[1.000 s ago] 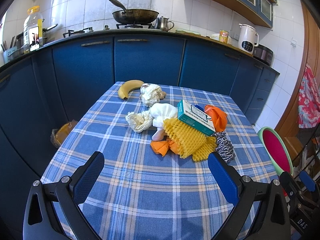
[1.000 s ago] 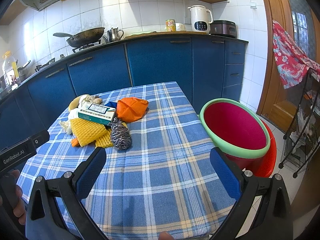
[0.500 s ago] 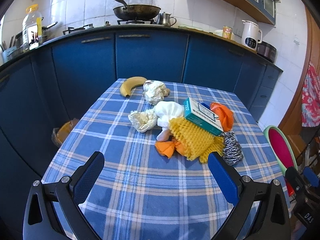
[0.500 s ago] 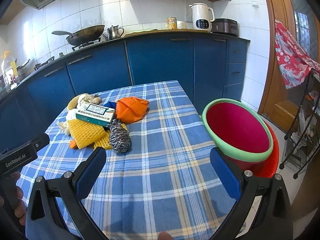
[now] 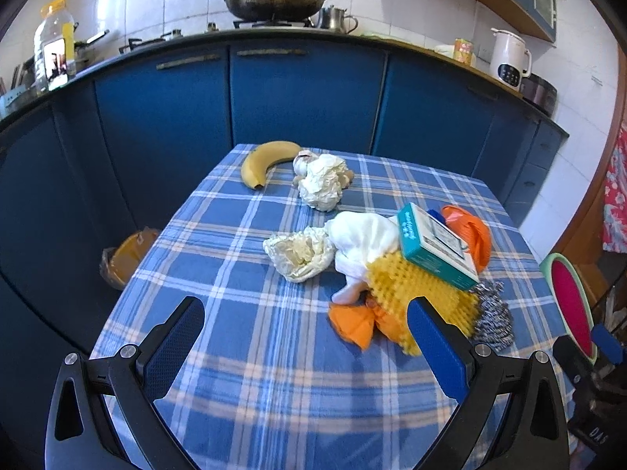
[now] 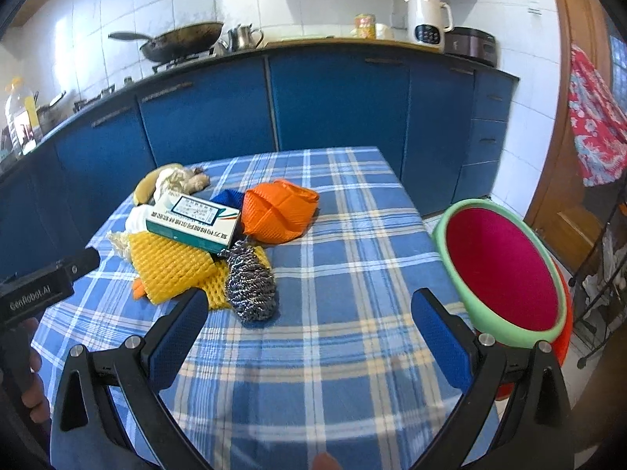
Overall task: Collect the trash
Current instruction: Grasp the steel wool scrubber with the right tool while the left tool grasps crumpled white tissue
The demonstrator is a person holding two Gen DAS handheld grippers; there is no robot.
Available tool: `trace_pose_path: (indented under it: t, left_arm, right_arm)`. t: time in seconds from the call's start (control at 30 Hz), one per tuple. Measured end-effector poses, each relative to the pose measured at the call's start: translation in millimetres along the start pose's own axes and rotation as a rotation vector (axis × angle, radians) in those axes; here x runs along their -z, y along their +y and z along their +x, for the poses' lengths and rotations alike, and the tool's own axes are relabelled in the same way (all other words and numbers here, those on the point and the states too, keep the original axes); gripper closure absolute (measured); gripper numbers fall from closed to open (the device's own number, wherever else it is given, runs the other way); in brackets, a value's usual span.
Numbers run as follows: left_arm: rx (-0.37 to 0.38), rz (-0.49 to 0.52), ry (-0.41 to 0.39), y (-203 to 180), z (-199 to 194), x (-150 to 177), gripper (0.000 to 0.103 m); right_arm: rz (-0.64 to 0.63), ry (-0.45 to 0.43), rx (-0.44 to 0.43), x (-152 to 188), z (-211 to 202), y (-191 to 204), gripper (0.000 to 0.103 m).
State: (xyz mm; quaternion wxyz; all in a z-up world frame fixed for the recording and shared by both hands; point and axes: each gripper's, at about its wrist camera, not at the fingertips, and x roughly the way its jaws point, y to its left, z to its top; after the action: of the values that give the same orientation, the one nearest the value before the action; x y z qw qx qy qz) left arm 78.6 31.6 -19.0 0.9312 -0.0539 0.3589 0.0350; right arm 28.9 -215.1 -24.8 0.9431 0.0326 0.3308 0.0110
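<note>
The trash pile (image 5: pixel 395 270) sits in the middle of the checked desk (image 5: pixel 254 352) — a green box (image 6: pixel 194 221) on top. Both the left gripper (image 5: pixel 305 337) and right gripper (image 6: pixel 309 329) have fingers wide apart, holding nothing — near the pile.

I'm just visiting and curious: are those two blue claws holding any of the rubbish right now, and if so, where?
Nothing is held. The left claw and right claw are both open above the checked tablecloth, short of the pile.
</note>
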Motion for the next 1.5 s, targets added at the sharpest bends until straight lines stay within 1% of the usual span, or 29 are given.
trace_pose_path:
  t: [0.07, 0.23, 0.33, 0.43, 0.5, 0.57, 0.7, 0.77, 0.83, 0.87, 0.9, 0.93, 0.97, 1.0, 1.03, 1.07, 1.13, 1.17, 1.2, 1.33, 1.5]
  left_arm:
    - [-0.008, -0.003, 0.008, 4.2, 8.8, -4.9, 0.0]
    - [-0.061, 0.018, 0.024, 14.9, 30.3, -13.5, 0.0]
    - [-0.07, 0.037, 0.044, 22.2, 45.2, -17.4, 0.0]
    - [-0.075, 0.053, 0.063, 27.9, 59.1, -20.8, 0.0]
    - [-0.061, 0.055, 0.082, 30.3, 68.9, -24.1, 0.0]
    - [-0.029, 0.063, 0.099, 30.9, 78.2, -27.0, 0.0]
    - [0.034, 0.101, 0.104, 27.8, 88.6, -30.4, 0.001]
    - [0.058, 0.13, 0.107, 24.7, 92.8, -32.2, 0.005]
    - [0.081, 0.148, 0.116, 22.9, 98.0, -34.5, 0.013]
    - [0.101, 0.151, 0.122, 22.3, 101.4, -35.7, 0.015]
    - [0.114, 0.151, 0.127, 22.4, 103.4, -36.2, 0.02]
    - [0.135, 0.148, 0.137, 22.4, 107.2, -36.7, 0.026]
    - [0.149, 0.144, 0.144, 23.0, 109.9, -36.8, 0.029]
    - [0.161, 0.14, 0.151, 22.8, 112.1, -36.4, 0.038]
    - [0.174, 0.132, 0.161, 23.5, 115.1, -35.9, 0.047]
    - [0.19, 0.124, 0.163, 24.9, 116.4, -35.1, 0.049]
    - [0.212, 0.108, 0.153, 27.0, 115.6, -33.9, 0.057]
    - [0.22, 0.106, 0.145, 27.0, 113.4, -33.7, 0.06]
    - [0.222, 0.106, 0.141, 27.6, 111.9, -33.8, 0.065]
    - [0.231, 0.091, 0.137, 31.6, 103.0, -31.5, 0.069]
    - [0.237, 0.048, 0.125, 41.3, 85.9, -28.5, 0.071]
  right_arm:
    - [-0.011, 0.019, -0.007, -2.2, 9.2, 3.3, 0.001]
    - [-0.03, 0.068, -0.022, -4.3, 31.6, 10.9, 0.001]
    - [-0.033, 0.105, -0.03, -4.5, 45.5, 14.7, 0.001]
    - [-0.031, 0.134, -0.022, -4.5, 57.2, 16.7, 0.006]
    - [-0.026, 0.151, -0.017, -5.4, 64.2, 17.9, 0.007]
    - [-0.02, 0.168, -0.018, -6.4, 69.7, 18.1, 0.009]
    - [-0.024, 0.191, -0.001, -7.8, 79.3, 21.6, 0.012]
    - [-0.022, 0.208, 0.007, -7.6, 83.7, 22.5, 0.013]
    - [-0.012, 0.221, 0.004, -7.9, 86.9, 22.5, 0.015]
    - [-0.01, 0.224, 0.003, -8.0, 87.4, 23.1, 0.018]
    - [-0.008, 0.228, -0.004, -8.2, 88.4, 23.9, 0.021]
    - [-0.005, 0.232, -0.013, -8.0, 89.4, 24.8, 0.028]
    - [-0.001, 0.238, -0.02, -7.8, 90.4, 26.0, 0.034]
    - [0.003, 0.242, -0.025, -7.5, 91.5, 26.9, 0.036]
    - [0.003, 0.248, -0.028, -6.8, 92.5, 28.6, 0.042]
    - [-0.002, 0.251, -0.03, -5.8, 92.5, 30.8, 0.049]
    - [-0.015, 0.258, -0.04, -4.3, 92.9, 35.6, 0.055]
    - [-0.018, 0.261, -0.043, -3.9, 93.8, 36.8, 0.057]
    - [-0.019, 0.265, -0.046, -3.4, 94.8, 37.7, 0.057]
    - [-0.007, 0.27, -0.07, -2.9, 96.0, 36.8, 0.062]
    - [-0.003, 0.249, -0.077, -2.8, 89.8, 35.7, 0.065]
